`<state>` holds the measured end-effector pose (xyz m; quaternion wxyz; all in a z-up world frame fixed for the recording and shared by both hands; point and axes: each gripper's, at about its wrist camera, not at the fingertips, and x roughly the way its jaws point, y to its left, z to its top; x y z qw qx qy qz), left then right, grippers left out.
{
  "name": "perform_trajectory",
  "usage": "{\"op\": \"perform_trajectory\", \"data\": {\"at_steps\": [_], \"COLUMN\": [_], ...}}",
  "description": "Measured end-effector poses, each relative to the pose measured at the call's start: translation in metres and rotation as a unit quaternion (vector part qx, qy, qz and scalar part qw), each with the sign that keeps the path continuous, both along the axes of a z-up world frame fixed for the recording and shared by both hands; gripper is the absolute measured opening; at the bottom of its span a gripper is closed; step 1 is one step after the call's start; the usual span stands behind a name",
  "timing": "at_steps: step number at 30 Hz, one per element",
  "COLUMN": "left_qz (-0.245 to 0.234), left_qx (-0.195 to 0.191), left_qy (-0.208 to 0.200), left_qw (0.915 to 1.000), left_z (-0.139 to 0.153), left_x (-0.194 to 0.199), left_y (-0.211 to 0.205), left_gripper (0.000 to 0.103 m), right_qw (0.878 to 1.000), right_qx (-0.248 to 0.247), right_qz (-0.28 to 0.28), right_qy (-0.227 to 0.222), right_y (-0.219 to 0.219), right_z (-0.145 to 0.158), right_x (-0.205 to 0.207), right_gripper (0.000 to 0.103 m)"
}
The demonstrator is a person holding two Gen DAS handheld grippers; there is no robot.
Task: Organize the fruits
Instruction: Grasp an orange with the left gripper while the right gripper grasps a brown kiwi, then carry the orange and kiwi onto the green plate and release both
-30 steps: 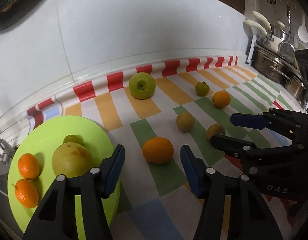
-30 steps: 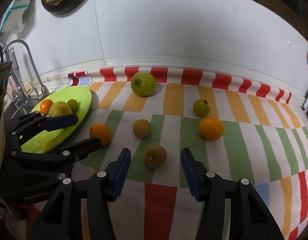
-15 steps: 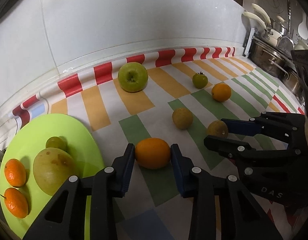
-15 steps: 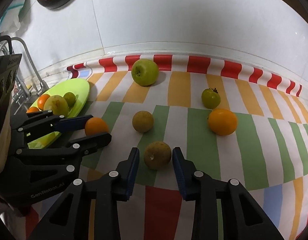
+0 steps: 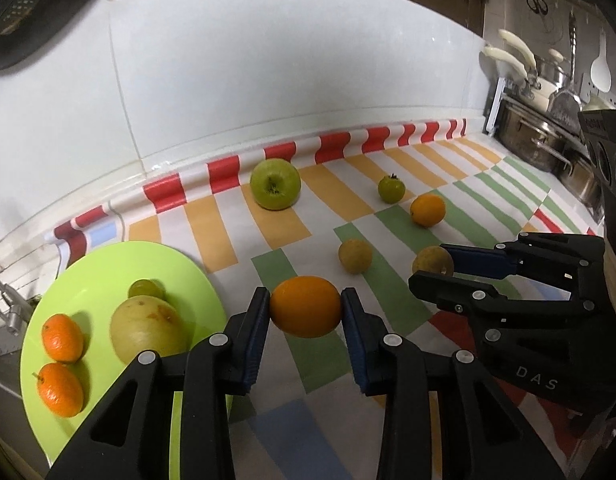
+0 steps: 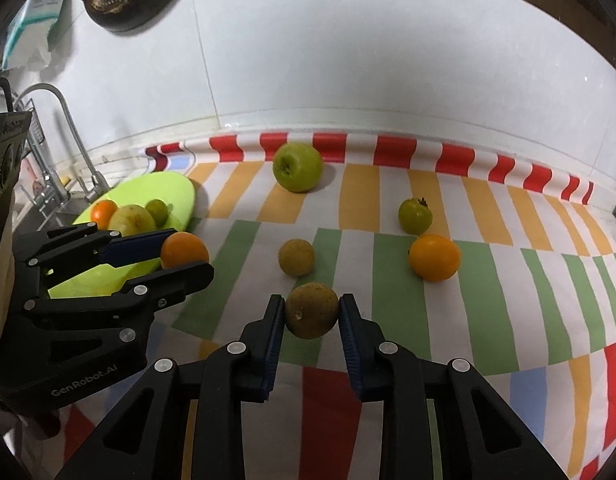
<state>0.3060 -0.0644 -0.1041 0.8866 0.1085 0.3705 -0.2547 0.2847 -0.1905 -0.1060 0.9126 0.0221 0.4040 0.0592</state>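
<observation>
My left gripper point(image 5: 305, 314) is shut on an orange point(image 5: 305, 306), held just above the striped cloth beside the lime-green plate point(image 5: 99, 272). The plate holds two tangerines point(image 5: 61, 338), a yellow pear-like fruit point(image 5: 147, 330) and a small green fruit point(image 5: 145, 289). My right gripper point(image 6: 311, 314) is shut on a brown round fruit point(image 6: 311, 310). On the cloth lie a green apple point(image 6: 297, 167), a second brown fruit point(image 6: 296, 257), a small green fruit point(image 6: 415, 216) and another orange point(image 6: 434, 257).
The striped cloth point(image 6: 488, 280) covers the counter up to the white tiled wall. A tap point(image 6: 63, 136) and sink stand left of the plate. Steel pots point(image 5: 540, 136) stand at the far right in the left wrist view.
Both grippers moved forward and closed, the left onto the orange and the right onto the brown fruit. Both fruits are now slightly lifted off the cloth.
</observation>
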Motion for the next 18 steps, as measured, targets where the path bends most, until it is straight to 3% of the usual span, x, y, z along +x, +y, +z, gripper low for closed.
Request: {"op": "perform_trajectory", "data": {"at_steps": [18], "left_qz": [0.05], "left_qx": [-0.023], "left_qy": [-0.036], "left_qw": [0.9978], "left_z": [0.041], "left_x": [-0.049], "left_y": [0.039], "left_gripper": [0.036], "right_qw": [0.998], "right_qx": [0.0], "right_qz": [0.029], "right_qy": [-0.055], "right_y": [0.03], "right_z": [0.048], "right_x": [-0.034], "right_gripper": [0.029]}}
